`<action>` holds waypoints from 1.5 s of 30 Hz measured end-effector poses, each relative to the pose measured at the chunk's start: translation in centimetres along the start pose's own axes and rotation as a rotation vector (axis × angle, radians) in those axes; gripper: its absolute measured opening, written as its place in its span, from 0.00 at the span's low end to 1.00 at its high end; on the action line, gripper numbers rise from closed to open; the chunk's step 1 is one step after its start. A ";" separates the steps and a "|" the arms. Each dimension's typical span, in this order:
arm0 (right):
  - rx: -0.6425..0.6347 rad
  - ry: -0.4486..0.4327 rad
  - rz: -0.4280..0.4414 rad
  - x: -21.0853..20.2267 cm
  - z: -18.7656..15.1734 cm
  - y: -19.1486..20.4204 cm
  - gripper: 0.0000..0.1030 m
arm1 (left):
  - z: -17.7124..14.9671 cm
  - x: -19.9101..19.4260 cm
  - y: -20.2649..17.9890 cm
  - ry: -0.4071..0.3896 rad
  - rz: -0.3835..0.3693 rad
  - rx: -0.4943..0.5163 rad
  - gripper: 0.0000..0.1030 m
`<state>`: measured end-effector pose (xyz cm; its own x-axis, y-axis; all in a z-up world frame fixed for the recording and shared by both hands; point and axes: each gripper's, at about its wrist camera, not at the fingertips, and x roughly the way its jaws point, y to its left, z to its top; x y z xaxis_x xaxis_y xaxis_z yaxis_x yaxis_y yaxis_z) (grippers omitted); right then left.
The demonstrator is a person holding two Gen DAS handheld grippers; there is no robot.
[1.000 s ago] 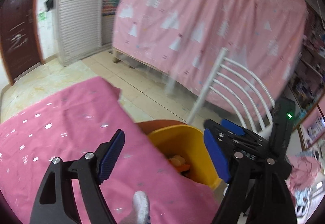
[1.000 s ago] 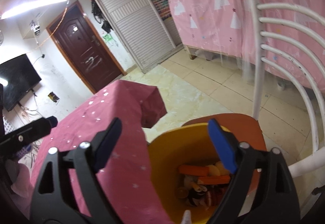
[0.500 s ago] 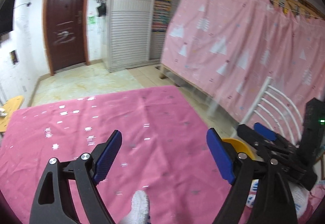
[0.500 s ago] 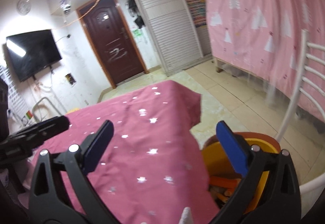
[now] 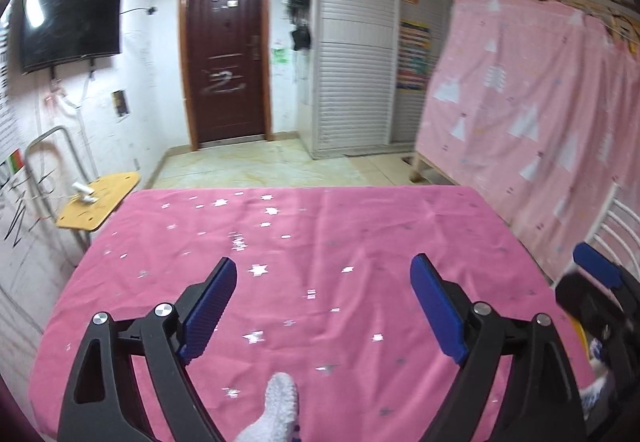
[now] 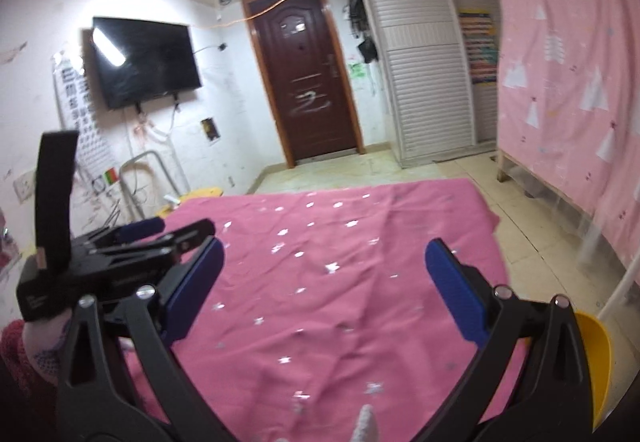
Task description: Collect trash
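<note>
A table with a pink star-print cloth (image 5: 320,242) fills both views; no trash shows on it. My left gripper (image 5: 323,306) is open and empty above the cloth. My right gripper (image 6: 324,290) is open and empty above the cloth, and it also shows at the right edge of the left wrist view (image 5: 596,294). The left gripper shows at the left of the right wrist view (image 6: 112,254). The rim of the yellow bin (image 6: 596,354) shows at the table's right side; its contents are hidden.
A white chair (image 5: 616,230) stands by the bin. A pink curtain (image 5: 540,113) hangs at the right. A dark door (image 5: 228,69), a wall TV (image 5: 68,13) and a small wooden stool (image 5: 100,197) lie beyond the table.
Both grippers swung left from over the yellow bin to face the table. The bin's contents have left view. Both stayed open.
</note>
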<state>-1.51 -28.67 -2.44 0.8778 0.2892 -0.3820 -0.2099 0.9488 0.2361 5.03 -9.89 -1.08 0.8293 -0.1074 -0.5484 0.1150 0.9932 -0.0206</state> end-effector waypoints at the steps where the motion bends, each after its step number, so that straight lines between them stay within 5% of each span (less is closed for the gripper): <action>1: -0.009 0.003 0.005 0.3 -0.1 0.4 0.94 | -0.1 0.0 0.5 -0.001 0.009 -0.013 0.78; 10: -0.046 0.029 0.047 1.6 -0.6 2.8 0.94 | -1.3 1.1 4.1 0.025 0.057 -0.098 0.79; 45: -0.025 0.019 0.047 1.5 -0.9 2.5 0.94 | -2.3 1.5 4.3 0.026 0.058 -0.103 0.80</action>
<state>-1.14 -25.74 -3.19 0.8585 0.3358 -0.3876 -0.2617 0.9369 0.2319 5.46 -5.67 -3.94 0.8181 -0.0498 -0.5729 0.0093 0.9973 -0.0733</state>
